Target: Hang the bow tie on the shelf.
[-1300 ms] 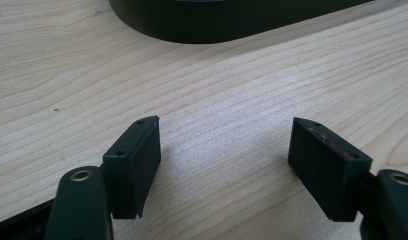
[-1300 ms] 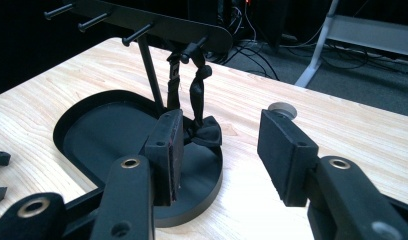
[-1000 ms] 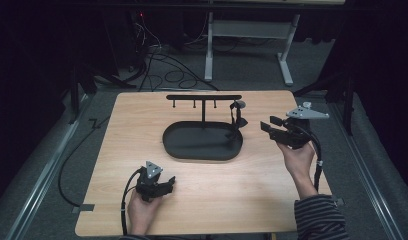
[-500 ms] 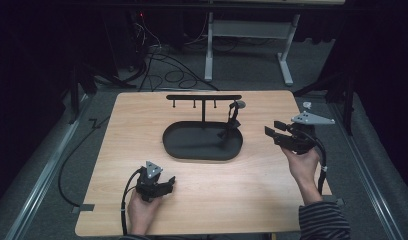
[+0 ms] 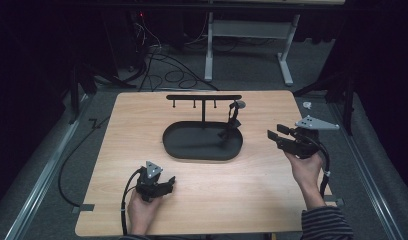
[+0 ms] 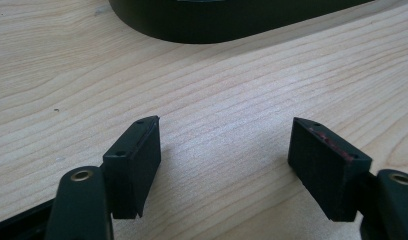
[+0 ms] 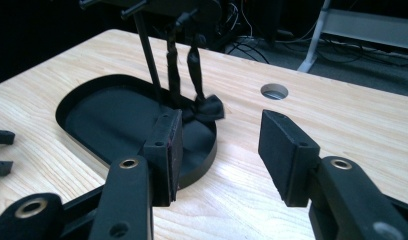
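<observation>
- One black oval tray sits mid-table on the pale wooden table; a black bow tie hangs from its T-shaped rack, dangling over the tray's right end.
- Left gripper, near left, jaws spread, empty.
- Right gripper, right of the tray, jaws apart, empty.

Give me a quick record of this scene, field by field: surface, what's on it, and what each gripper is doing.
surface: wooden table
stand: black oval tray with an upright post and a crossbar on top
hanging item: black bow tie on its strap, hung from the crossbar's right end, the bow down over the tray
left gripper: open, holding nothing, low over bare wood near the tray's front
right gripper: open, holding nothing, right of the tray, pointed toward the bow tie
table hole: round, beyond the right gripper
</observation>
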Demonstrator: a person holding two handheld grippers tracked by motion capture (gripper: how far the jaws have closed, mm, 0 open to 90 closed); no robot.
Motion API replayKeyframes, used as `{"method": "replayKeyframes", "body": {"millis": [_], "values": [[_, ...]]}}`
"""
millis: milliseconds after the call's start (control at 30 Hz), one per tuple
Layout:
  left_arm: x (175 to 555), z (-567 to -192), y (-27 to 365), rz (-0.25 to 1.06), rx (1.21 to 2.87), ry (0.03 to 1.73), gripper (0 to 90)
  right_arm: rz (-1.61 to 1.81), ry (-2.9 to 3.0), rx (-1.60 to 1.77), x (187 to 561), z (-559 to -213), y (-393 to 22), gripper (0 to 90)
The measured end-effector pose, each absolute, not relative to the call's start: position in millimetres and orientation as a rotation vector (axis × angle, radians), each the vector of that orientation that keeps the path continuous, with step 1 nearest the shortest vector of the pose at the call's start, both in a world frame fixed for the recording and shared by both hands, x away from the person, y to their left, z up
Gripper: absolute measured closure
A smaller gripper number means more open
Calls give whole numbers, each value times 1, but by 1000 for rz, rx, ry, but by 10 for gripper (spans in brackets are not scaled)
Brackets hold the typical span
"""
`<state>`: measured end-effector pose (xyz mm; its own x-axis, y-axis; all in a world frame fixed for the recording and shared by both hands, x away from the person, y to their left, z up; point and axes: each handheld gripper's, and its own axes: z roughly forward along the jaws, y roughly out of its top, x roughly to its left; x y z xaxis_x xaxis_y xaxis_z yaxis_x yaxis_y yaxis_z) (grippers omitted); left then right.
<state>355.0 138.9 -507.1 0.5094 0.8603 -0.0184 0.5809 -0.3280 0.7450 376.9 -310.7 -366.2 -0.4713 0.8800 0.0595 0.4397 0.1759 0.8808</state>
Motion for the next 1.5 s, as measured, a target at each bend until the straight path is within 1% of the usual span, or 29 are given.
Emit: {"method": "replayKeyframes", "body": {"millis": [1133,1500], "values": [[355,-507,139,504,2040,1175,296,1258,1979,1308,364,-391,-324,537],[355,-507,139,505,2041,1175,297,1272,1980,1346,360,-405,-327,538]]}}
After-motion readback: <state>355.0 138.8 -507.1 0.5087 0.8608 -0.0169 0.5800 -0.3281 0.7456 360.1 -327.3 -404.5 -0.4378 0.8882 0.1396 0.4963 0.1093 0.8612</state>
